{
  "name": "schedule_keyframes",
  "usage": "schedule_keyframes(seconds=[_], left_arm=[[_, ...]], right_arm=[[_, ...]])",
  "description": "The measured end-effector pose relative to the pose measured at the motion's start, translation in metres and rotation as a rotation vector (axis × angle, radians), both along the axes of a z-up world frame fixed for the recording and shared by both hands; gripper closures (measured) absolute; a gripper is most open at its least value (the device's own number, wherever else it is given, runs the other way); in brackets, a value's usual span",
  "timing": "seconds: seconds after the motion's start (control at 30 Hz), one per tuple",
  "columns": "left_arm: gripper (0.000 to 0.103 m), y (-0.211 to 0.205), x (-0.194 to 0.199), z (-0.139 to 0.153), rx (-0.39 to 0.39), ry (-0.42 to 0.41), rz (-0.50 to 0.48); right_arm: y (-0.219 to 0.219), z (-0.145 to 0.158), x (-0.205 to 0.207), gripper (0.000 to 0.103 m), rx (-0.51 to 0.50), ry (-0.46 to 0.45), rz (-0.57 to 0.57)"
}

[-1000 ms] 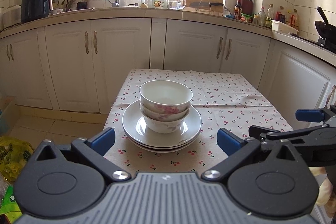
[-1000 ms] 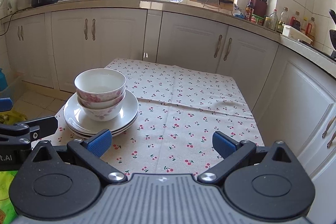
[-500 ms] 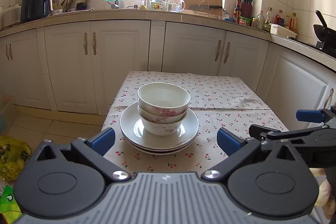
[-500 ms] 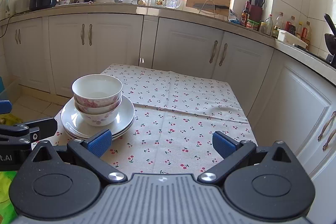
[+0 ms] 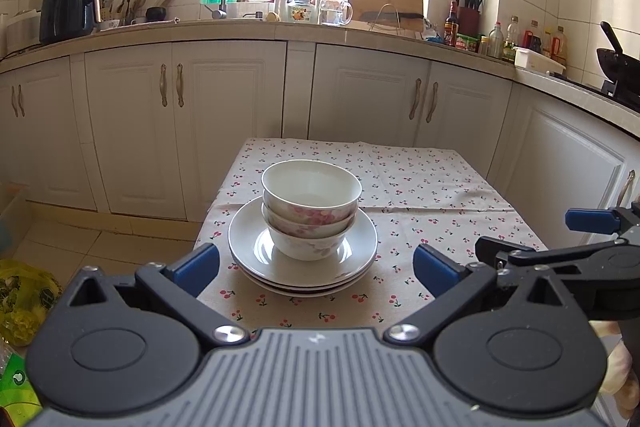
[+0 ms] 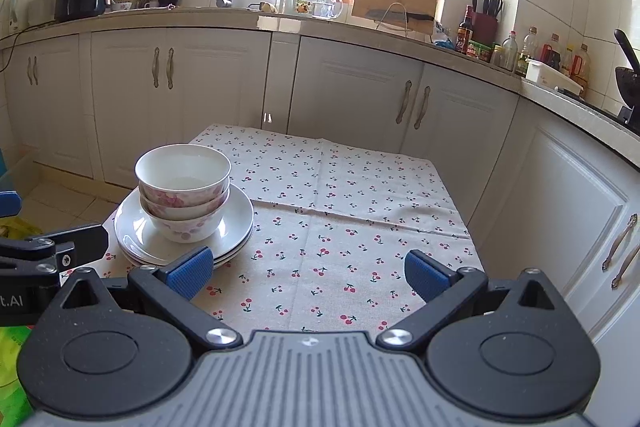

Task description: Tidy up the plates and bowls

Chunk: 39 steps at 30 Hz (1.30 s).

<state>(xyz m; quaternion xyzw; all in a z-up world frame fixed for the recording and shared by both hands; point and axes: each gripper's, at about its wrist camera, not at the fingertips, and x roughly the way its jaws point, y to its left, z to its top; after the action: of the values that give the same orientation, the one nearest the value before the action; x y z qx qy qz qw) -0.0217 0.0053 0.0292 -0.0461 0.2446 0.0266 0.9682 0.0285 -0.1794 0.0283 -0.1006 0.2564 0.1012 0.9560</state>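
Three white bowls with pink flowers (image 5: 311,207) (image 6: 183,191) are nested on a stack of white plates (image 5: 362,247) (image 6: 240,217) on the near left part of the cherry-print tablecloth (image 5: 420,195) (image 6: 344,211). My left gripper (image 5: 316,267) is open, held back from the stack with nothing between its blue pads. My right gripper (image 6: 306,273) is open too, to the right of the stack over bare cloth. Each gripper shows at the edge of the other's view.
White cabinets (image 5: 224,115) and a cluttered counter (image 5: 280,23) run behind and along the right of the table. A wok (image 5: 618,61) sits at the far right. A yellow bag (image 5: 22,303) lies on the floor to the left.
Both grippers have drawn back and risen slightly, so the stack looks smaller and lower in view. The bowls and plates have not moved. Both stay open.
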Motion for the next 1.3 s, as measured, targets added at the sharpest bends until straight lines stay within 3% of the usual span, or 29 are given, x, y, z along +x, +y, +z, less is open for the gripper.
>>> schedule_keyframes(seconds=[1.3], left_arm=[[0.001,-0.0025,-0.0008,0.0010,-0.007,-0.003,-0.003]], right_arm=[[-0.0001,0.0033,-0.0030,0.000,-0.009,-0.029,-0.017]])
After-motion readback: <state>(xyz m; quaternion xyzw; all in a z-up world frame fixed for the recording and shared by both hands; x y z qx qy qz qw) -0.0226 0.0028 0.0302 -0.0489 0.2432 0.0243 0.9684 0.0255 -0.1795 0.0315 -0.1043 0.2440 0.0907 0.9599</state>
